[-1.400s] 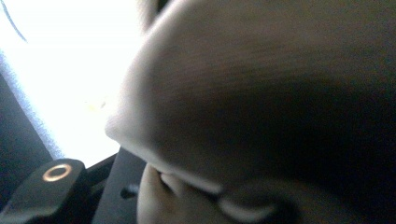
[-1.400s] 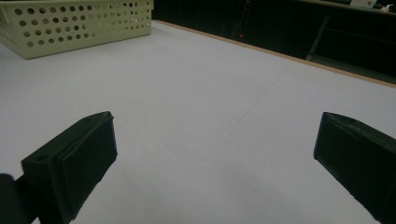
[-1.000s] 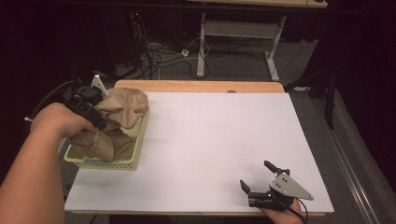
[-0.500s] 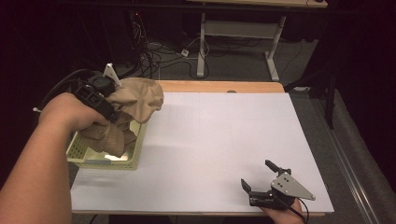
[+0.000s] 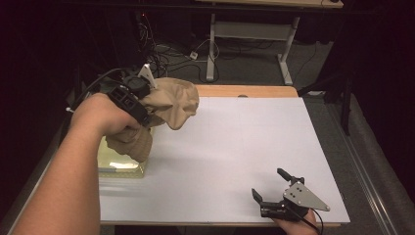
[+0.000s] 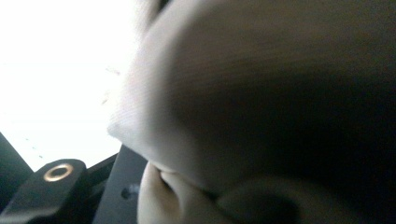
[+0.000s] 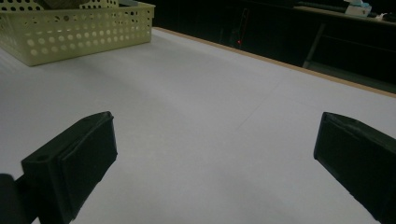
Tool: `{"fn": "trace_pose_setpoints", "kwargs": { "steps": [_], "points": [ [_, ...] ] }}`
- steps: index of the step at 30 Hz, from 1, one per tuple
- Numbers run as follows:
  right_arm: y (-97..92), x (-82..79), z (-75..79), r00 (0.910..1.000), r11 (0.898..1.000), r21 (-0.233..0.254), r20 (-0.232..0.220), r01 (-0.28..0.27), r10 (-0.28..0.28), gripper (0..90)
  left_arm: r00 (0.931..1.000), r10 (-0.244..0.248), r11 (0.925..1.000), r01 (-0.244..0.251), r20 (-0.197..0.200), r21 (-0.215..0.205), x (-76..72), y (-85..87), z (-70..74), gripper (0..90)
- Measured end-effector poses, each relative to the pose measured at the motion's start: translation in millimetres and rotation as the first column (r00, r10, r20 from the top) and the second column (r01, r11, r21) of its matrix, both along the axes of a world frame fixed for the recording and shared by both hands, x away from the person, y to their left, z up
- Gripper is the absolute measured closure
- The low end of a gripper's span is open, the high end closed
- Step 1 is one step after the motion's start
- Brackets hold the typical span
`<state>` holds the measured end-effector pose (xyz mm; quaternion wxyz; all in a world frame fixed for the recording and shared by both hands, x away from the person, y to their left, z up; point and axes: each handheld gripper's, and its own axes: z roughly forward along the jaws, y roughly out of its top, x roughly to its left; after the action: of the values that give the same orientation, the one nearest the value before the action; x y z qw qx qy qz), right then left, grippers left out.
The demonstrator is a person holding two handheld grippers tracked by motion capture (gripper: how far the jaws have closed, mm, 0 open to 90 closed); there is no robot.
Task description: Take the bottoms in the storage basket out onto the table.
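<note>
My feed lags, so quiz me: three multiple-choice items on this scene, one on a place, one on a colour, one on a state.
1. Where is the basket?
A. at the table's left edge
B. at the table's centre
C. on the floor

2. What colour is the cloth?
A. blue
B. tan
C. red

3. How are the right tongs?
A. shut on the cloth
B. shut on the basket
C. open, holding nothing

Answers:
1 A, the high view shows it at the left edge of the white table.
2 B, the bundle in the left tongs is tan.
3 C, the right gripper view shows bare table between the parted jaws.
</note>
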<state>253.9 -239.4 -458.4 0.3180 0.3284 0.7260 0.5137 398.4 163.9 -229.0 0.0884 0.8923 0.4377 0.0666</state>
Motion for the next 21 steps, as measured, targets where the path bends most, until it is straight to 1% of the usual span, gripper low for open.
{"fn": "trace_pose_setpoints", "kwargs": {
  "steps": [4,7,11,16,21],
  "points": [
    [-0.9,0.0,0.1,1.0000,1.000,-0.001,0.004,0.000,0.000,0.2,0.9995,-0.030,0.9995,0.030,-0.003,0.013,2.4,-17.1,-3.1,65.1],
    [-1.8,0.0,0.0,1.0000,1.000,-0.001,-0.001,0.004,-0.004,0.3,0.9987,-0.051,0.9987,0.051,-0.007,0.008,4.1,-28.9,-5.9,65.1],
    [-2.6,0.2,0.5,1.0000,1.000,0.003,0.004,0.005,-0.005,0.2,0.9968,-0.080,0.9967,0.080,-0.003,0.011,6.0,-45.1,-9.5,65.1],
    [-2.7,0.5,0.1,1.0000,1.000,-0.006,0.006,0.003,-0.002,0.2,0.9932,-0.117,0.9932,0.117,-0.008,0.000,7.9,-64.5,-17.1,65.1],
    [-1.6,-0.3,1.1,0.9999,1.000,-0.007,0.010,-0.003,0.003,0.3,0.9905,-0.137,0.9904,0.137,-0.011,-0.013,9.6,-76.9,-24.3,65.1]
  ]
}}
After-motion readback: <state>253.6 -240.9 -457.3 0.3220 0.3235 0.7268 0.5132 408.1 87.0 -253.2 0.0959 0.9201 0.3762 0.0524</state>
